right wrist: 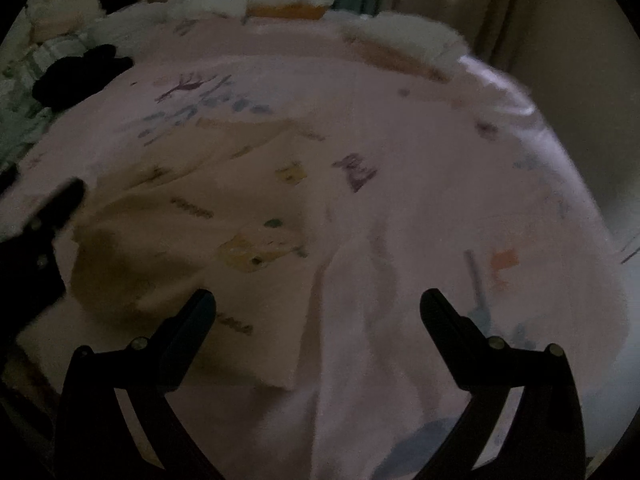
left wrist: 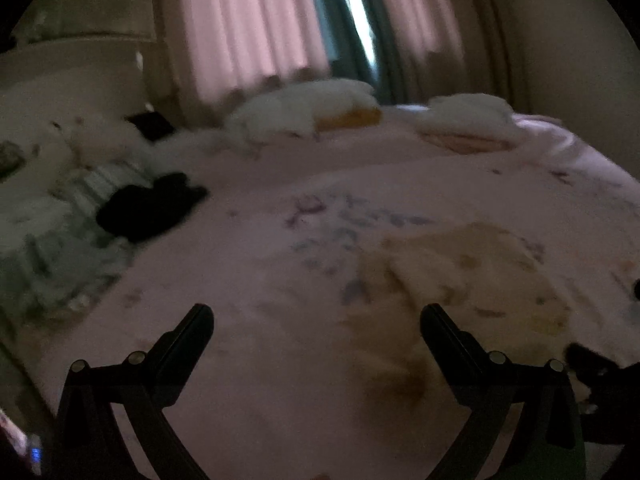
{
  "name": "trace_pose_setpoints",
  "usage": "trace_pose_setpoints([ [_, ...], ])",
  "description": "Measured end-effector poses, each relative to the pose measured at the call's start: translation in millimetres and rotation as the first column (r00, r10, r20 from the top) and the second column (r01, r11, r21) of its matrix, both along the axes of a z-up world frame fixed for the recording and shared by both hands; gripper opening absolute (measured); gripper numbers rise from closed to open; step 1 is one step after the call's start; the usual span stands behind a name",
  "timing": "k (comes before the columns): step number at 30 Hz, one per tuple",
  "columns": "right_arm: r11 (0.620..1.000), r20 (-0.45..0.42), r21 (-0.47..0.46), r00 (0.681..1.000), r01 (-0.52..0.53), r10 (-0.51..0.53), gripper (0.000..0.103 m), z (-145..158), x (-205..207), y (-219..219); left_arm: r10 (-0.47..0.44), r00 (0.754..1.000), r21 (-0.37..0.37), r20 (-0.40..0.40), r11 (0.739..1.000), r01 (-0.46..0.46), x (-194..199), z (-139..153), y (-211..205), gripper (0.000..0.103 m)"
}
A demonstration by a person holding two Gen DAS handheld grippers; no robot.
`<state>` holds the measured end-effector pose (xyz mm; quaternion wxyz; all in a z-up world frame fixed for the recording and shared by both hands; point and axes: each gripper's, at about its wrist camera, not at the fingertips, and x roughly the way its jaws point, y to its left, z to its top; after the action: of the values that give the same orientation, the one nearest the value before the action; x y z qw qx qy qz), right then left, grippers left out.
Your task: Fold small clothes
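Observation:
A small cream garment [right wrist: 208,216] with yellow and teal prints lies spread on the pink bed sheet [right wrist: 420,160]. In the left wrist view the garment [left wrist: 468,280] is ahead and to the right. My left gripper [left wrist: 316,320] is open and empty above the sheet, just left of the garment; its finger [right wrist: 60,200] shows at the left of the right wrist view. My right gripper [right wrist: 318,304] is open and empty, over the garment's near right edge. The room is dim and the frames are blurred.
A black garment [left wrist: 148,208] lies at the bed's left side next to striped and greenish clothes [left wrist: 60,248]. White pillows [left wrist: 304,112] with orange under them lie at the far edge. Pink curtains [left wrist: 248,28] hang behind the bed.

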<state>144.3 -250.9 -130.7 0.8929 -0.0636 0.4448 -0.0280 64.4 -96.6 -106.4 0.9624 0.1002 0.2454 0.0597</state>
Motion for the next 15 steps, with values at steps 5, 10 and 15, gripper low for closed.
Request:
trace_pose_setpoints([
  [5, 0.999, -0.019, 0.03, 1.0, -0.012, 0.012, 0.102, 0, 3, -4, -0.134, 0.987, -0.2, -0.093, 0.973, 0.114, 7, 2, 12, 0.102],
  [10, 1.0, -0.019, 0.02, 1.0, -0.008, 0.009, 0.102, -1, 3, -4, -0.128, 0.986, -0.202, -0.105, 0.974, 0.105, 10, 1, 10, 0.102],
  [15, 1.0, -0.024, 0.029, 1.0, -0.007, 0.008, 0.102, -1, 4, -4, -0.153, 0.982, -0.225, -0.114, 0.966, 0.125, 10, -1, 9, 0.102],
])
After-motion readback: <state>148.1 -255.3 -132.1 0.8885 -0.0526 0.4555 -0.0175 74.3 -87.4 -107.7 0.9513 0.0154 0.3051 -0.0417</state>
